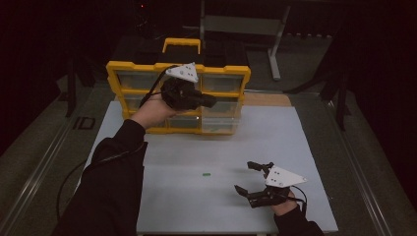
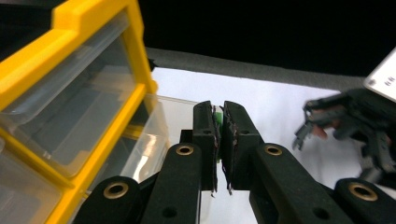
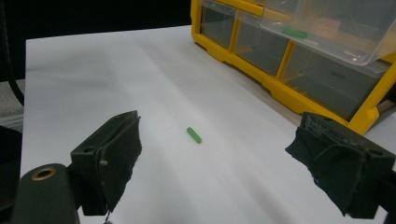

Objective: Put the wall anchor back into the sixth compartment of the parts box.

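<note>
A yellow organizer (image 1: 226, 73) with clear drawers stands at the back of the white table (image 1: 196, 147). My left gripper (image 1: 211, 102) is held up in front of it, over a pulled-out clear drawer (image 2: 156, 133). Its jaws are shut on a small green piece (image 2: 217, 117). Another green piece (image 1: 206, 173) lies on the table, and the right gripper view has it (image 3: 194, 135) between and beyond my jaws. My right gripper (image 1: 244, 177) is low at the front right, open and holding nothing. One more green piece (image 3: 295, 32) lies inside the pulled-out drawer (image 3: 327, 32).
The organizer's yellow handle (image 1: 181, 44) sticks up behind it. A grey metal stand (image 1: 275, 44) is on the floor beyond the table. White table surface stretches between the organizer and my right gripper.
</note>
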The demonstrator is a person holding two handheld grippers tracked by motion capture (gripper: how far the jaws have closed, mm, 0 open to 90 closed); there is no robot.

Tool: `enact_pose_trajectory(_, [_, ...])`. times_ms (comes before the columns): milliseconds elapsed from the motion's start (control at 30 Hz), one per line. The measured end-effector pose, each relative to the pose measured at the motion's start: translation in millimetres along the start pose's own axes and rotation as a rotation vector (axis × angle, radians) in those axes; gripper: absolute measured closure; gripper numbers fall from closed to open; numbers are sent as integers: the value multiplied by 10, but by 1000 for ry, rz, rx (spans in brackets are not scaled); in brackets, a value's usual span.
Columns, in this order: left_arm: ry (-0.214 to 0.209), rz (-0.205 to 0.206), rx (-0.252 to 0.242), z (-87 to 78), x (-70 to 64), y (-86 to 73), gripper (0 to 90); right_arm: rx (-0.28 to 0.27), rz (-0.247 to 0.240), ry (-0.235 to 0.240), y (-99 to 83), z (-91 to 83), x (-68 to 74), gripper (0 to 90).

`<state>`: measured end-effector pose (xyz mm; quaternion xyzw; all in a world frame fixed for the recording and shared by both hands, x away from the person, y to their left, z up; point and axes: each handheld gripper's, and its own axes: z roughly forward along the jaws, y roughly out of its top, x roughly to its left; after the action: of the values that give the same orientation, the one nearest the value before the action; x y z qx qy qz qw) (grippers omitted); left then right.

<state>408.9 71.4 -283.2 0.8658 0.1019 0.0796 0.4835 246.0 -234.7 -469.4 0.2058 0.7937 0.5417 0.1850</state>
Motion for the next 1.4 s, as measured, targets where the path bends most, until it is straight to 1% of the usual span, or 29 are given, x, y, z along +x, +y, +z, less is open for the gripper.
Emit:
enact_pose_trajectory(133, [28, -29, 21, 96, 51, -26, 829, -1, -1, 0, 2, -2, 3, 138])
enact_pose_trajectory(167, [28, -38, 25, 118, 65, -35, 829, -2, 3, 0, 2, -4, 1, 138])
enact_pose_trajectory(200, [38, -48, 30, 143, 80, -44, 829, -2, 2, 1, 0, -4, -1, 138])
enact_pose_trajectory(267, [34, -77, 31, 178, 111, -59, 829, 0, -3, 1, -5, -3, -5, 138])
enact_pose_trajectory(300, [48, -85, 29, 200, 124, -68, 829, -1, -3, 2, -7, -2, -7, 138])
enact_pose_trajectory(333, [54, -107, 40, 231, 148, -74, 829, 1, -1, 1, -8, -2, -8, 138])
enact_pose_trajectory(367, [56, -115, 50, 251, 159, -78, 829, 3, 0, 2, -10, 0, -7, 138])
enact_pose_trajectory(400, [71, -118, 65, 285, 164, -83, 829, 4, 1, 3, -10, 0, -5, 138])
enact_pose_trajectory(467, [70, -131, 88, 332, 174, -91, 829, 5, -1, 4, -10, 1, -1, 138])
enact_pose_trajectory(567, [92, -147, 131, 408, 181, -101, 829, 1, -1, 3, -14, 0, -13, 138])
enact_pose_trajectory(633, [97, -171, 155, 443, 198, -107, 829, 5, 1, 5, -20, 1, -11, 138])
enact_pose_trajectory(667, [107, -172, 174, 467, 201, -113, 829, 7, 2, 5, -24, 5, -11, 138])
enact_pose_trajectory(700, [111, -179, 195, 499, 203, -123, 829, 8, 2, 6, -26, 7, -10, 138])
enact_pose_trajectory(767, [115, -179, 224, 531, 209, -135, 828, 6, 0, 5, -26, 12, -8, 138])
enact_pose_trajectory(800, [110, -179, 232, 549, 213, -143, 829, 7, 0, 7, -25, 12, -7, 138])
enact_pose_trajectory(867, [121, -185, 238, 568, 215, -145, 828, 8, 1, 7, -24, 10, -9, 138])
enact_pose_trajectory(900, [120, -188, 243, 575, 216, -145, 828, 7, 1, 7, -25, 10, -12, 138])
enact_pose_trajectory(933, [112, -190, 240, 583, 212, -145, 828, 10, 1, 6, -27, 9, -15, 138])
enact_pose_trajectory(1000, [116, -195, 243, 589, 200, -148, 820, 10, -1, 4, -26, 7, -15, 138])
enact_pose_trajectory(1100, [120, -203, 240, 571, 189, -150, 679, 9, 3, 3, -25, 3, -17, 138])
enact_pose_trajectory(1133, [124, -200, 234, 558, 180, -152, 632, 9, 2, 3, -24, 2, -17, 138])
enact_pose_trajectory(1167, [127, -199, 234, 540, 177, -153, 565, 9, 2, 4, -23, 2, -14, 138])
enact_pose_trajectory(1200, [113, -217, 216, 518, 171, -159, 514, 9, -1, 4, -21, 1, -12, 138])
enact_pose_trajectory(1233, [107, -224, 208, 512, 164, -161, 431, 10, -1, 4, -19, 0, -10, 138])
enact_pose_trajectory(1267, [99, -228, 199, 497, 153, -165, 393, 10, -1, 3, -18, 1, -10, 138])
enact_pose_trajectory(1300, [82, -231, 193, 480, 145, -172, 330, 8, 0, 3, -17, 0, -11, 138])
enact_pose_trajectory(1333, [68, -226, 191, 467, 131, -180, 266, 8, -1, 1, -16, -1, -13, 138])
enact_pose_trajectory(1400, [65, -224, 196, 461, 112, -186, 164, 8, -3, 0, -14, -3, -13, 138])
